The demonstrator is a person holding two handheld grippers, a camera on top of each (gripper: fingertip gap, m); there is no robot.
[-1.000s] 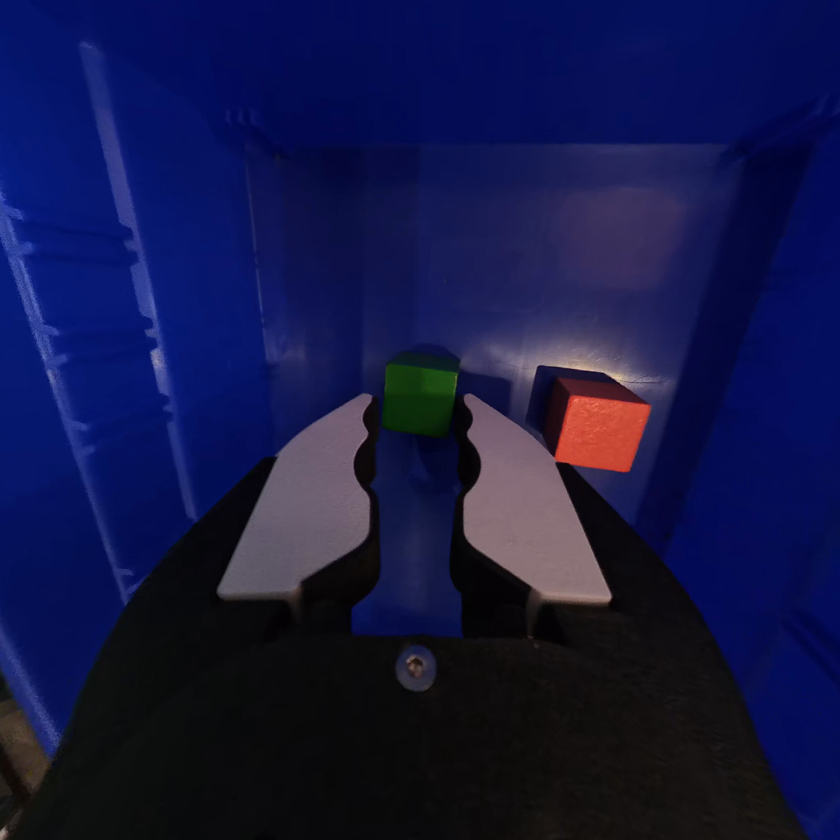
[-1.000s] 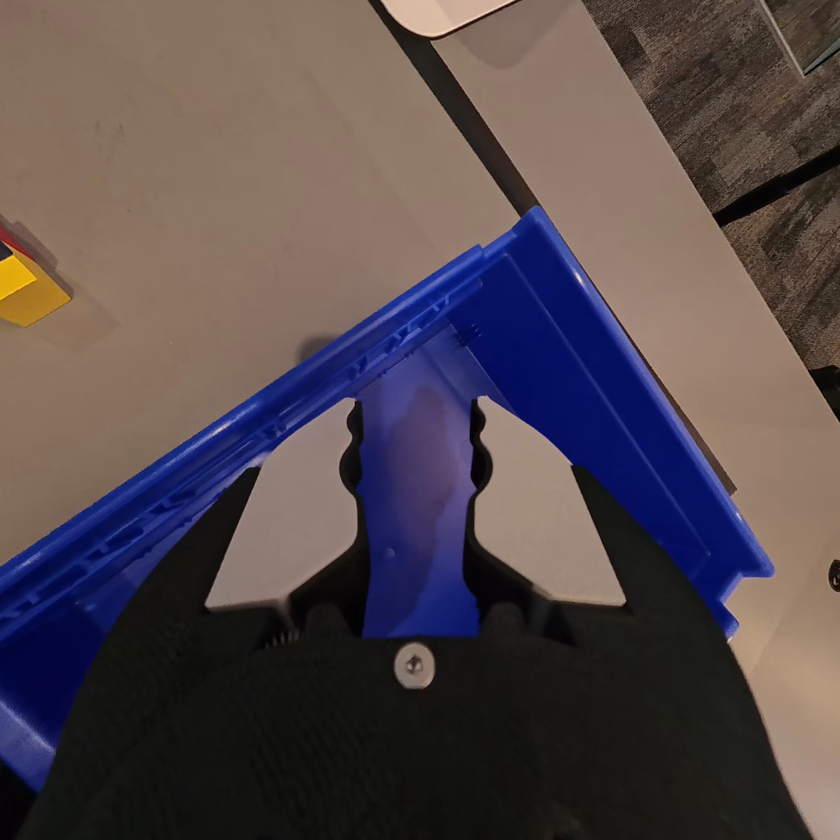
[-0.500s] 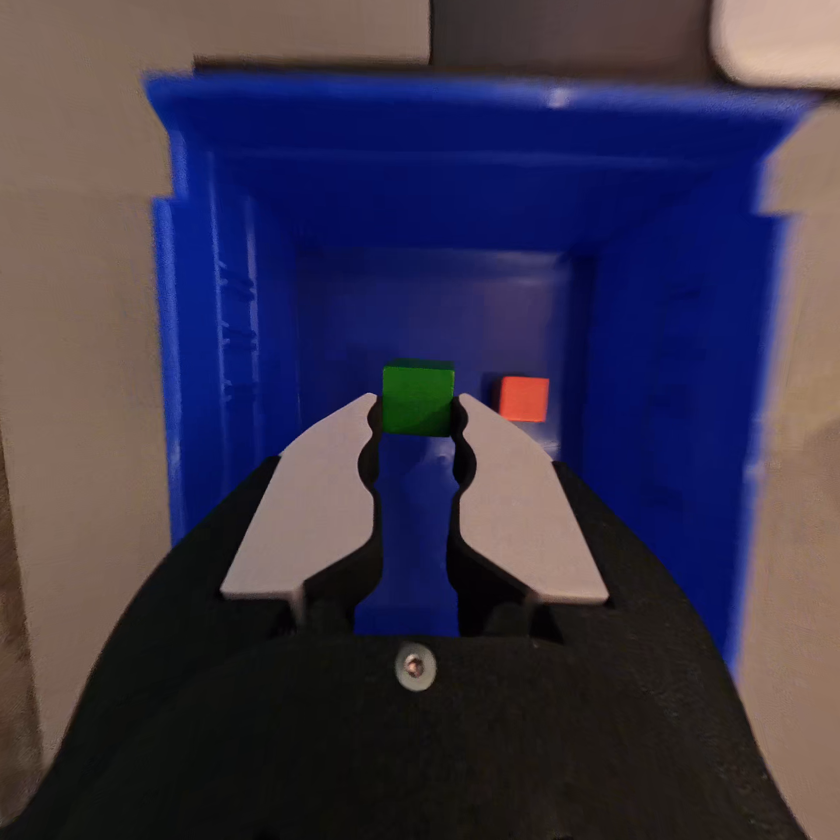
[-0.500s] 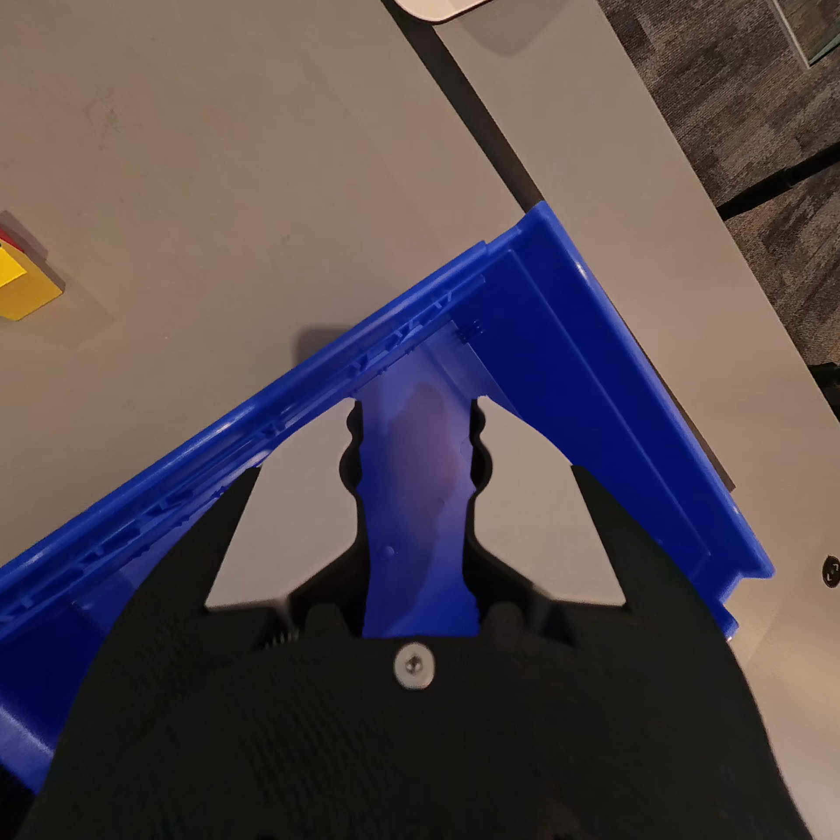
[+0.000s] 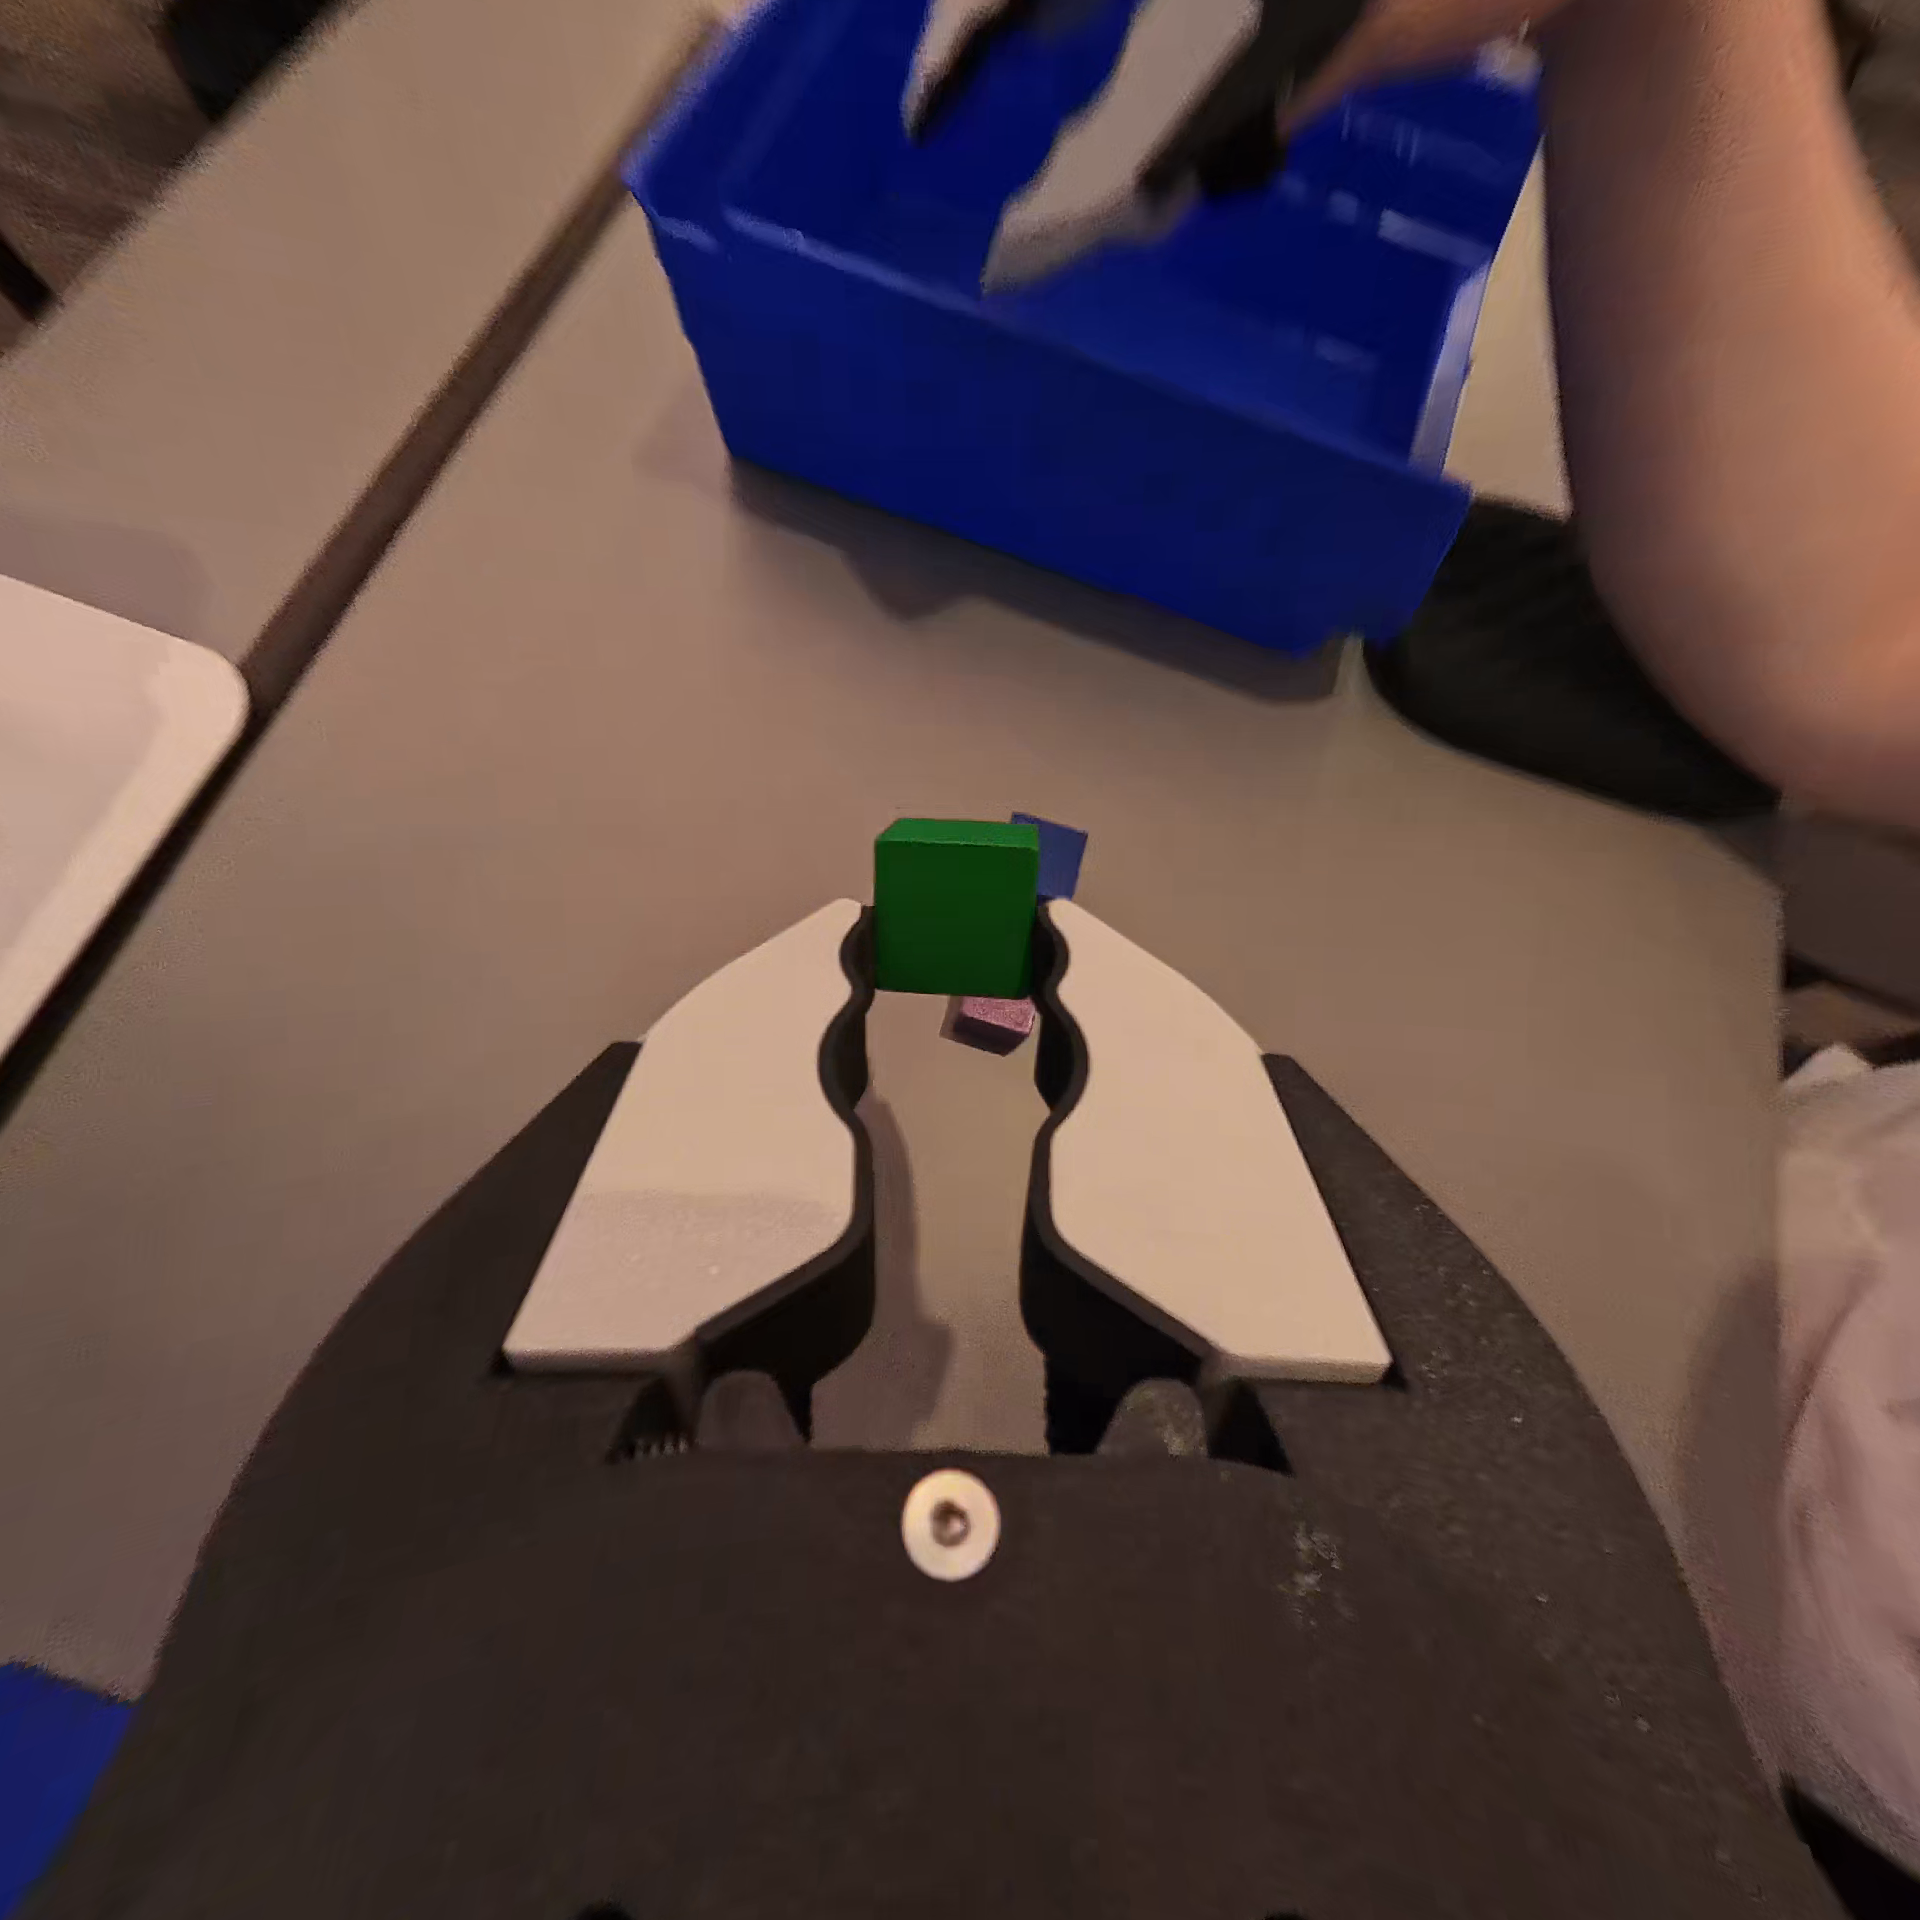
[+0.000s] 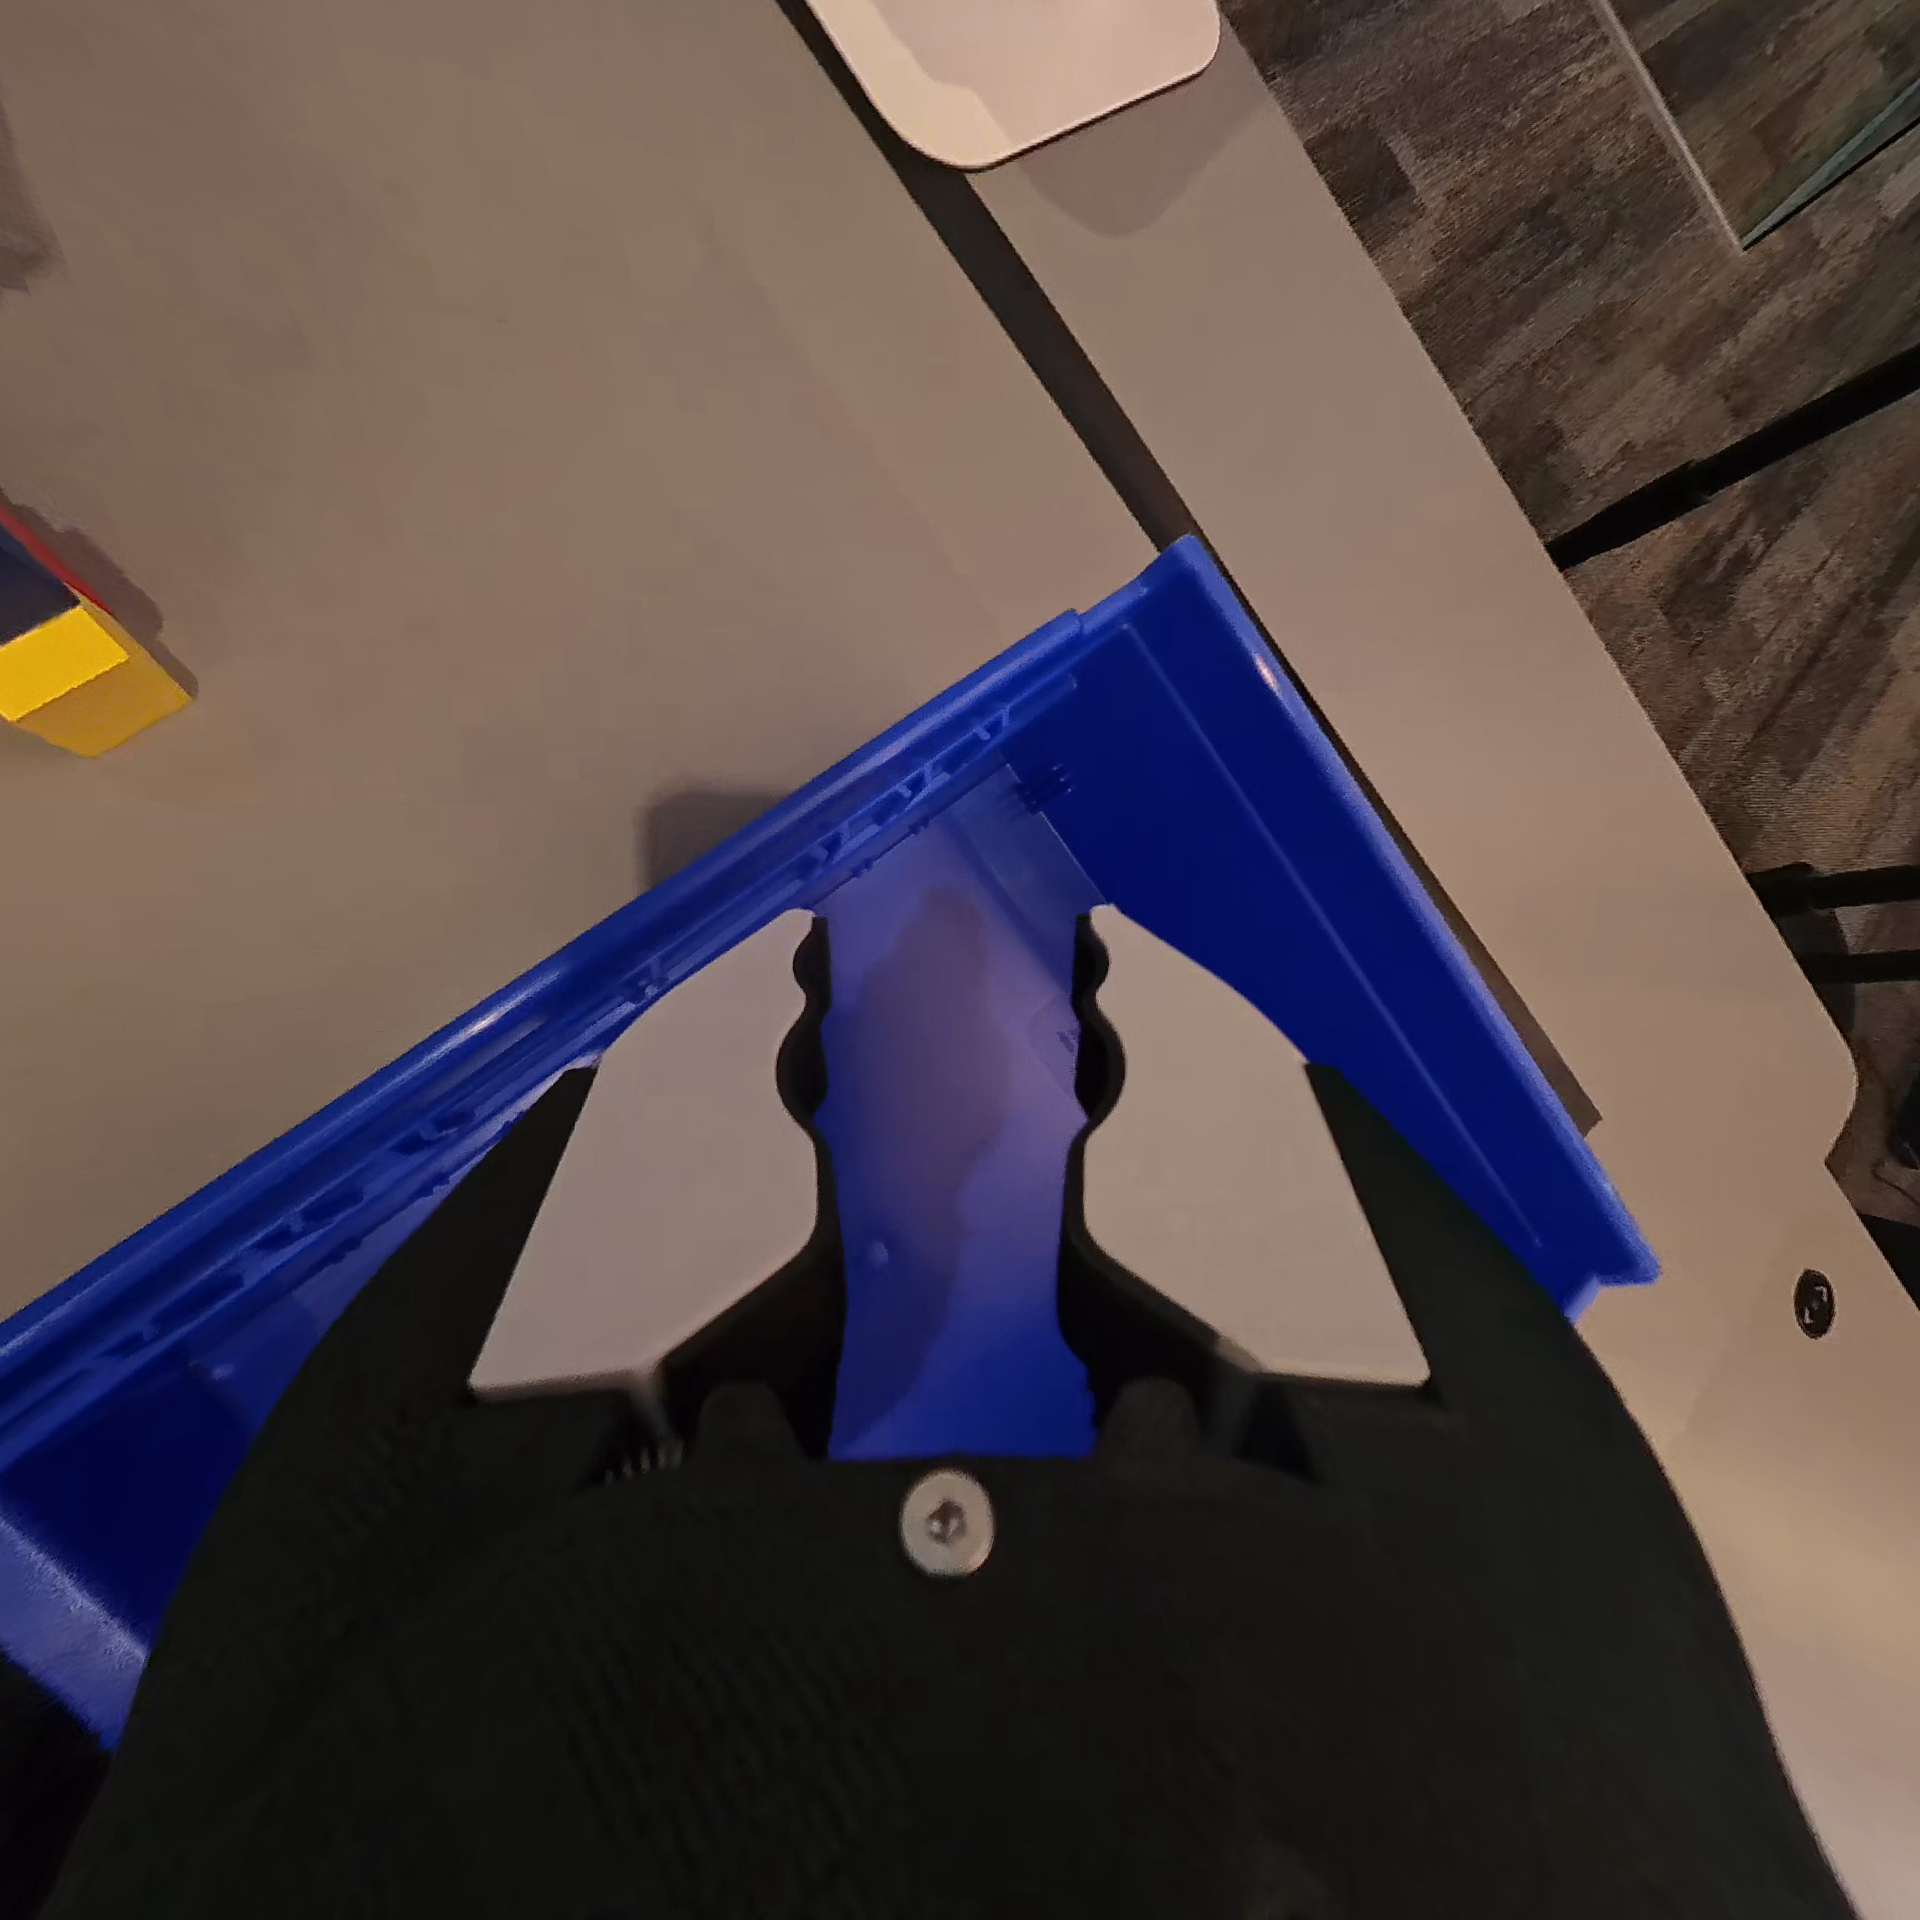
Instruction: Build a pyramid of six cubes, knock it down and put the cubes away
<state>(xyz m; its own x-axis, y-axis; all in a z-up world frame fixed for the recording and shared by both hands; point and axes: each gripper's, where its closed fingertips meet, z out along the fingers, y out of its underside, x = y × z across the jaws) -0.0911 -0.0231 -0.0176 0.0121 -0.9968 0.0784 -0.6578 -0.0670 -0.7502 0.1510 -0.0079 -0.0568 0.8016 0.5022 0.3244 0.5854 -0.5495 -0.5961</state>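
My left gripper (image 5: 954,925) is shut on a green cube (image 5: 951,909) and holds it well above the grey table (image 5: 520,831). Below it on the table lie a purple cube (image 5: 992,1023) and a blue cube (image 5: 1062,857), both partly hidden by the green one. The blue bin (image 5: 1039,436) stands farther off. My right gripper (image 6: 951,925) is open and empty, hovering over a corner of the bin (image 6: 1299,852); it also shows blurred in the left wrist view (image 5: 956,197). A yellow cube (image 6: 78,675) touching other cubes sits at the left edge of the right wrist view.
A person's forearm (image 5: 1714,416) reaches to the bin along the right. A white tray (image 5: 83,748) lies on the left, also seen in the right wrist view (image 6: 1018,73). A seam (image 6: 1039,343) splits two tabletops. Carpet floor (image 6: 1662,312) lies beyond the table edge. Tip to tip, the grippers are about 25 centimetres apart.
My left gripper has lifted the green cube out of the bin and carried it away over the table. The orange cube has dropped out of sight. The right gripper has barely moved.
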